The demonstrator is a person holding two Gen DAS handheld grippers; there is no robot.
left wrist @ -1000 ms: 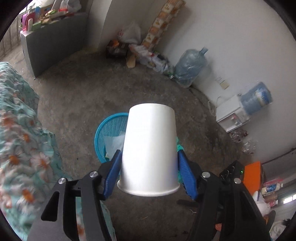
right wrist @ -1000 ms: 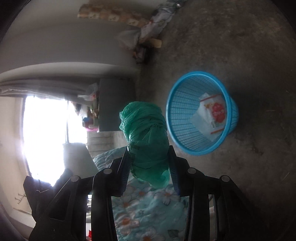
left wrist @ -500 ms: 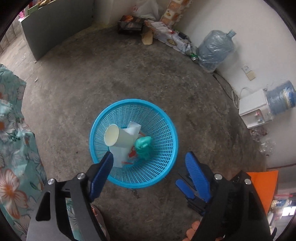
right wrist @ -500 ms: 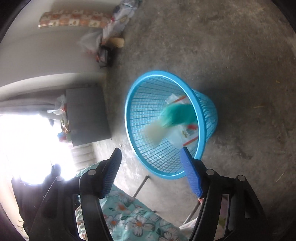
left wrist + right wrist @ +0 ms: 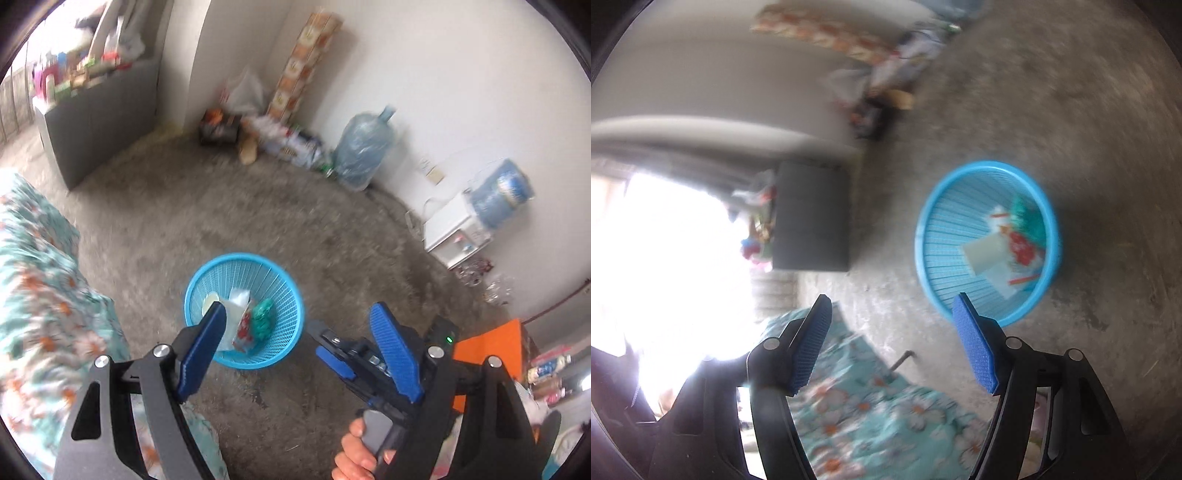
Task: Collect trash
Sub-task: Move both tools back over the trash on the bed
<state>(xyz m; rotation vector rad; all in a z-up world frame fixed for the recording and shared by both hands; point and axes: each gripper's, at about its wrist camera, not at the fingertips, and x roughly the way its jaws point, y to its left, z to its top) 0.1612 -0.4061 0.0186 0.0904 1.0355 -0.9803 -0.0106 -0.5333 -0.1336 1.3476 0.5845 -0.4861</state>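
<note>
Basket (image 5: 284,354): on the floor, holding cup (image 5: 984,254) and green bag (image 5: 263,321).
Left gripper (image 5: 299,314): spread, empty, above basket.
Right gripper (image 5: 892,306): spread, empty, beside basket.

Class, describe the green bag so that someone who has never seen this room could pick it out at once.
Find the round blue basket standing on the grey floor, beside the flowered cloth. Look inside it: the green bag lies crumpled against the wall, next to a white cup and a red-printed wrapper. It is the only green thing there.
</note>
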